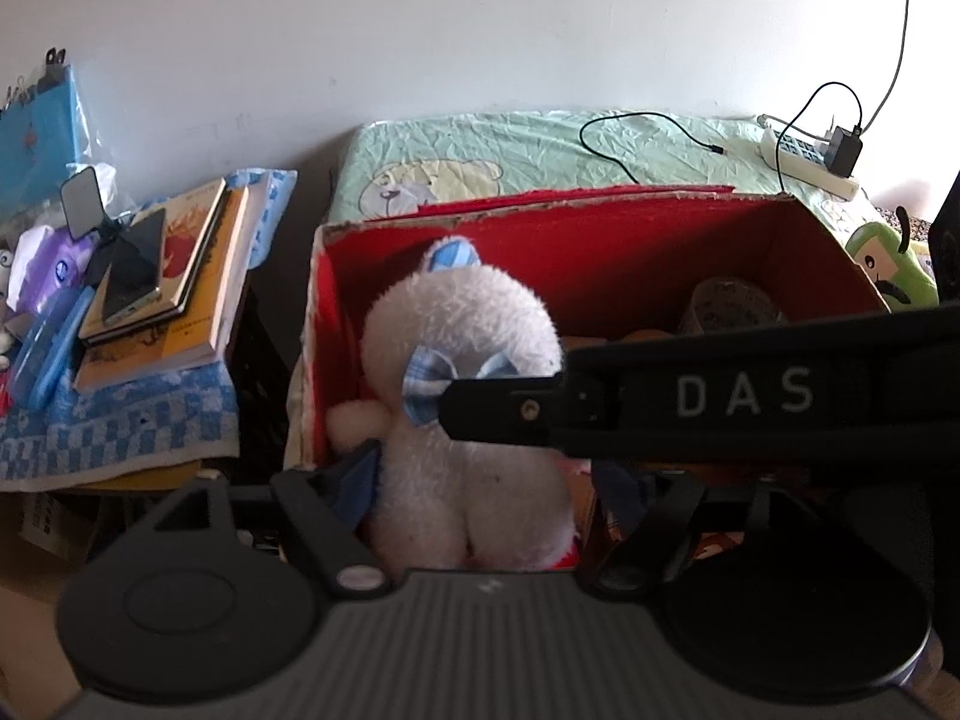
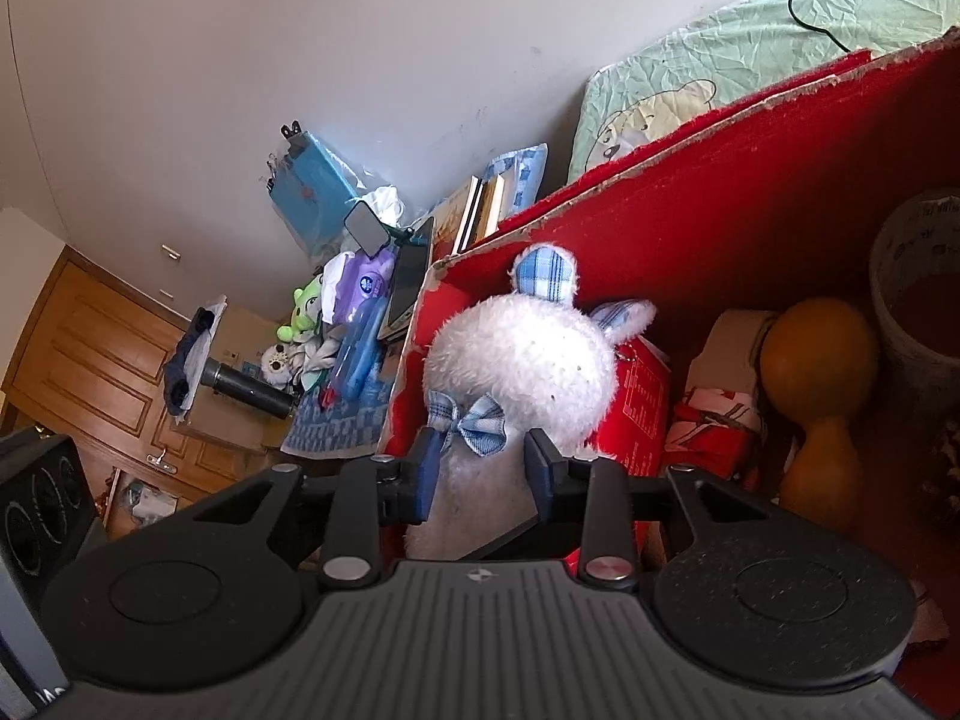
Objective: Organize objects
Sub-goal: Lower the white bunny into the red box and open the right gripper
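A white plush toy (image 1: 462,312) with blue plaid ears and a bow stands upright at the left end of an open red box (image 1: 600,240). In the right wrist view my right gripper (image 2: 483,468) is shut on the plush toy (image 2: 522,360) just below its bow, over the red box (image 2: 720,192). From the left wrist view the same right gripper (image 1: 456,414) reaches in from the right, marked DAS. My left gripper (image 1: 486,492) is open, its fingers wide apart on either side of the toy's lower body.
The box also holds an orange gourd-shaped thing (image 2: 816,360), a tape roll (image 2: 918,300) and a red package (image 2: 648,402). Left of it are stacked books with a phone (image 1: 174,276) on a blue checked towel (image 1: 120,420). Behind lie green bedding (image 1: 540,150) and a power strip (image 1: 804,156).
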`<state>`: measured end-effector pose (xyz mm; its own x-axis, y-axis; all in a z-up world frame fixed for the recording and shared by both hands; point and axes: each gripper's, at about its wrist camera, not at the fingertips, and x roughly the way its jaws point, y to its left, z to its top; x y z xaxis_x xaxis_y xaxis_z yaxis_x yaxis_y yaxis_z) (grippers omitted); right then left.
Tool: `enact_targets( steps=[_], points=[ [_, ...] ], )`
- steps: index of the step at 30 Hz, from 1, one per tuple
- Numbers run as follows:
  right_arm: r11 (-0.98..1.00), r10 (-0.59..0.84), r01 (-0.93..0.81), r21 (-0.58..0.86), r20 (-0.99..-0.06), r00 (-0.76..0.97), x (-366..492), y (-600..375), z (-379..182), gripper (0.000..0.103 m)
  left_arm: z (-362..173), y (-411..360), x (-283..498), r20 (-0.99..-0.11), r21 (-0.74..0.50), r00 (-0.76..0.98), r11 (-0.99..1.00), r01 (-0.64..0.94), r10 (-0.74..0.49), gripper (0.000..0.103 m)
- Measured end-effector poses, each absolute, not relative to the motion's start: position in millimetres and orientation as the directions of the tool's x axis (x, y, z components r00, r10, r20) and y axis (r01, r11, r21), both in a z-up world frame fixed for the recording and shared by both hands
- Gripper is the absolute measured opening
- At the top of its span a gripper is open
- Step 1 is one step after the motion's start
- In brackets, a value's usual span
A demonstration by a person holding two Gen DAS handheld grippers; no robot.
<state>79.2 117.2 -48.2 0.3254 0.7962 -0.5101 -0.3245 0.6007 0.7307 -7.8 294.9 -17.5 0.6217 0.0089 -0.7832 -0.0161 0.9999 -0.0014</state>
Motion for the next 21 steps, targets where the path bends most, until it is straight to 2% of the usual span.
enact_targets(
  steps=[8, 16, 21],
  points=[
    [0.605, 0.791, -0.363, 0.709, -0.481, 0.378, 68.1, 103.5, -32.4, 0.038, -0.9, 286.5, -18.3, -0.747, 0.077, 0.66, 0.997, -0.03, 0.078, 0.093],
    [0.685, 0.716, -0.328, 0.651, -0.518, 0.468, 56.9, 83.1, -25.6, 0.038, 6.5, 271.5, -17.3, -0.767, 0.121, 0.628, 0.991, -0.058, 0.131, 0.094],
    [0.736, 0.658, -0.29, 0.612, -0.545, 0.519, 48.6, 67.4, -25.6, 0.044, 2.2, 260.6, -16.4, -0.796, 0.109, 0.594, 0.993, -0.053, 0.119, 0.095]
  ],
)
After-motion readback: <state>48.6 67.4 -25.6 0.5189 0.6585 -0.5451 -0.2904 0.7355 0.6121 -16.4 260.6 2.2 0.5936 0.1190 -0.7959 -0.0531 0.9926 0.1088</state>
